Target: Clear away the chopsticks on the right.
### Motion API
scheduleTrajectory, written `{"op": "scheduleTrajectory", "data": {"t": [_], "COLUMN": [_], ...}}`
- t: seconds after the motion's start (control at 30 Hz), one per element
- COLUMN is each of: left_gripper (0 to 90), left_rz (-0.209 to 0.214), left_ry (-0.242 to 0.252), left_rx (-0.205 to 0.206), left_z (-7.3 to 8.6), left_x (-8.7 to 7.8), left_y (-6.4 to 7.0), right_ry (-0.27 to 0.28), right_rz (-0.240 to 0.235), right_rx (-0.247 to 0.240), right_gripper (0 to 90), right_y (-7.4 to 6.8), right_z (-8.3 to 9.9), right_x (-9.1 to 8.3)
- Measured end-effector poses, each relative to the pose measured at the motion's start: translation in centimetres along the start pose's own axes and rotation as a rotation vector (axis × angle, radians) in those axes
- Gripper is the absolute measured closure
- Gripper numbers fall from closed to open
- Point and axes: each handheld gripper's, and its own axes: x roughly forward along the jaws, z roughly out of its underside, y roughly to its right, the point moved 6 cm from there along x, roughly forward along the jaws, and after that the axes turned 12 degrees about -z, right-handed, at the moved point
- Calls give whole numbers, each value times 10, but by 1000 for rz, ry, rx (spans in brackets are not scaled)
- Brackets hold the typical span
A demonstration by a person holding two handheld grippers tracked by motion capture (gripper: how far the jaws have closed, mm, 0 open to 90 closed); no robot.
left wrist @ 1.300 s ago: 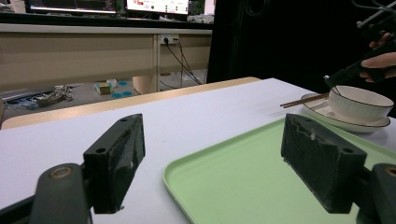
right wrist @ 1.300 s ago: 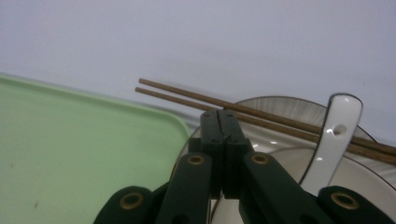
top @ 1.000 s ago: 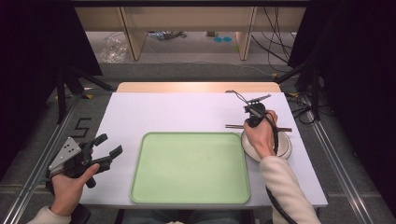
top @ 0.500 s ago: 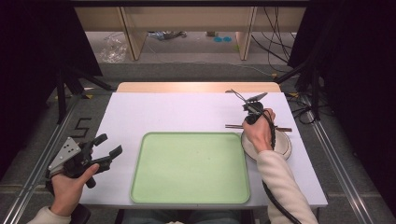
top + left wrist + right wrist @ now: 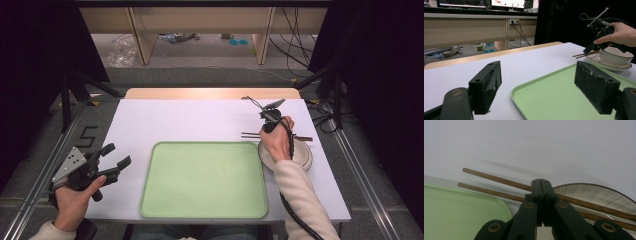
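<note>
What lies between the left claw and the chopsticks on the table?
The green tray lies between the left claw and the chopsticks, with bare white table around it, as the high view shows.

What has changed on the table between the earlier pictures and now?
Very little. The right tongs stay over the chopsticks beside the bowl; the hand has shifted only slightly. Their jaws look shut, in front of the chopsticks, but a grip cannot be told. The left tongs remain open and still beside the green tray.
</note>
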Motion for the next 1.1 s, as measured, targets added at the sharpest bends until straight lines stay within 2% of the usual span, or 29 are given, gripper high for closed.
{"op": "scheduleTrajectory", "data": {"t": [0.1,0.13,0.3,0.33,0.37,0.4,0.43,0.47,0.5,0.57,0.63,0.7,0.73,0.77,0.8,0.87,0.9,1.03,1.07,1.1], "left_gripper": [216,216,217,217,217,217,217,217,217,217,217,217,217,217,217,217,217,217,217,217], "left_rz": [0,0,0,0,1,0,0,0,0,-1,-1,0,0,-1,0,1,1,2,1,1], "left_ry": [0,0,-1,0,1,0,0,0,0,-1,-1,-1,-1,0,1,1,1,2,2,2], "left_rx": [0,0,-1,-1,-1,-2,-2,-2,-1,-1,-2,-2,-2,-4,-4,-3,-3,-4,-5,-5], "left_z": [0,0,0,0,0,0,0,0,0,0,0,0,0,0,0,0,0,0,0,0], "left_x": [0,0,0,0,0,0,0,0,0,0,0,1,1,1,1,1,1,1,1,1], "left_y": [0,0,0,0,0,0,0,0,0,0,0,0,0,0,0,-1,-1,-1,-1,-1], "right_ry": [8,-5,-4,1,7,10,12,0,0,-46,-115,-193,-224,-283,-283,-339,-353,-378,-383,-382], "right_rz": [7,4,2,20,31,40,50,80,80,126,145,156,157,151,151,152,145,135,126,135], "right_rx": [-3,25,11,-68,-93,-142,-222,-449,-449,-704,-921,-1056,-1098,-1141,-1141,-1183,-1171,-1209,-1186,-1190], "right_gripper": [900,900,900,900,900,899,865,793,793,746,724,722,723,726,726,730,730,732,732,733], "right_y": [1,-1,-1,3,0,-4,-7,-15,-15,-22,-26,-27,-27,-28,-28,-25,-25,-24,-24,-24], "right_z": [-1,-1,-2,-3,-4,-6,-9,-14,-14,-18,-22,-24,-24,-24,-24,-25,-24,-24,-22,-23], "right_x": [1,1,1,1,-1,-3,-6,-9,-9,-11,-10,-7,-5,-1,-1,3,4,8,9,10]}}
